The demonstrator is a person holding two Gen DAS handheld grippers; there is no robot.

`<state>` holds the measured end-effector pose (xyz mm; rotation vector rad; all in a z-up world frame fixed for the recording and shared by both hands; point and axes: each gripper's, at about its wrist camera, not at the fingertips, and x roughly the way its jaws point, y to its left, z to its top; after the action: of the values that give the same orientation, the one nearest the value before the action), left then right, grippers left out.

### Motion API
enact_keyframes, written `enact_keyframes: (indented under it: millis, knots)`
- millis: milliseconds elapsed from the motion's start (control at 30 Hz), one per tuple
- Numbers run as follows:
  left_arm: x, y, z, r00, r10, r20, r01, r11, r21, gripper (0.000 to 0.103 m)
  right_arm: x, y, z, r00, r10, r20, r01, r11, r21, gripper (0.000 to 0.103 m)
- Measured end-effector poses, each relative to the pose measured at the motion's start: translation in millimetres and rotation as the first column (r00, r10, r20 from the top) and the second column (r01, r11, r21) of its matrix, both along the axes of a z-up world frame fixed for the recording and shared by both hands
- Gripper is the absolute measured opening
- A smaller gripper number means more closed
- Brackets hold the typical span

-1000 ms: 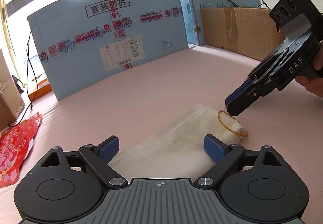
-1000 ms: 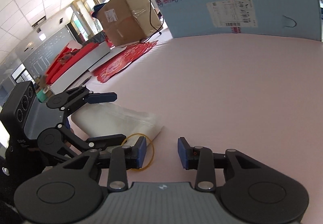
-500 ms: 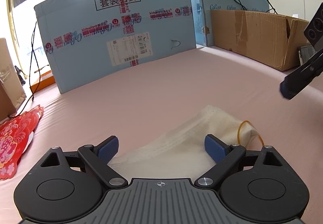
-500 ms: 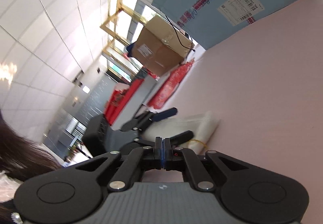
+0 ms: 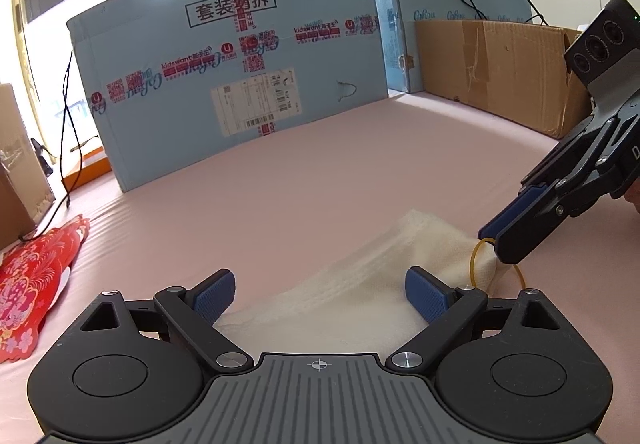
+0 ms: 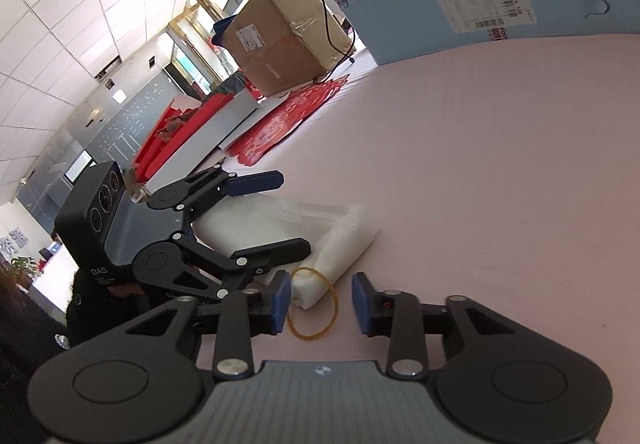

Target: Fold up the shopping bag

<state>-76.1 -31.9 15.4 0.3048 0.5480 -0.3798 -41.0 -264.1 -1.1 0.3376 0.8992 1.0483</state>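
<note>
Over folded bag (image 5: 360, 292), left gripper (image 5: 318, 292) tilted down

shopping bag (image 5: 360, 284): was creamy white, with a fine bumpy weave
rubber band (image 6: 314, 302): was yellow-orange
worktop (image 5: 320, 180): was plain soft pink
left gripper (image 5: 320, 284): was black with a grey ribbed top; its pads (image 5: 426, 298) were blue with tiny dots
right gripper (image 6: 320, 302): was black and grey too, with blue pads
big box (image 5: 232, 76): was light blue with red and pink print, black letters and a white label
side box (image 5: 496, 72): was plain brown
paper sheet (image 5: 32, 284): was red with pink and white flowers
</note>
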Motion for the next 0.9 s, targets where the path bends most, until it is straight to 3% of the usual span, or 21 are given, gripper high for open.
enact_keyframes:
  millis: [67,167,267,367,433,600,900]
  knots:
    - [1,0,0,1.000,0.000,-0.004,0.000,1.000,-0.004,0.095,-6,1,3,1.000,0.006,0.017,-0.006,1.000,-0.011,0.007]
    - [1,1,0,1.000,-0.001,-0.007,0.001,1.000,-0.007,0.095,-18,-9,7,1.000,-0.011,-0.006,0.012,0.999,0.039,0.001]
    - [3,1,0,1.000,0.002,-0.009,-0.002,1.000,-0.007,0.096,-28,-18,8,0.997,-0.031,-0.075,0.041,0.990,0.137,0.001]
    - [5,1,-1,1.000,0.017,-0.011,-0.017,1.000,-0.005,0.098,-33,-31,1,0.976,-0.059,-0.210,0.114,0.958,0.263,0.001]
    - [8,2,-1,1.000,0.025,-0.016,-0.025,1.000,-0.009,0.098,-34,-37,-4,0.958,-0.106,-0.268,0.172,0.957,0.236,0.001]
    - [12,4,-3,0.999,0.042,-0.020,-0.042,0.999,-0.012,0.098,-20,-40,-21,0.897,-0.249,-0.365,0.291,0.954,0.065,0.001]
    - [6,2,-1,0.999,0.036,0.017,-0.036,0.999,0.009,0.097,7,-18,-28,0.860,-0.307,-0.406,0.360,0.931,0.059,0.001]
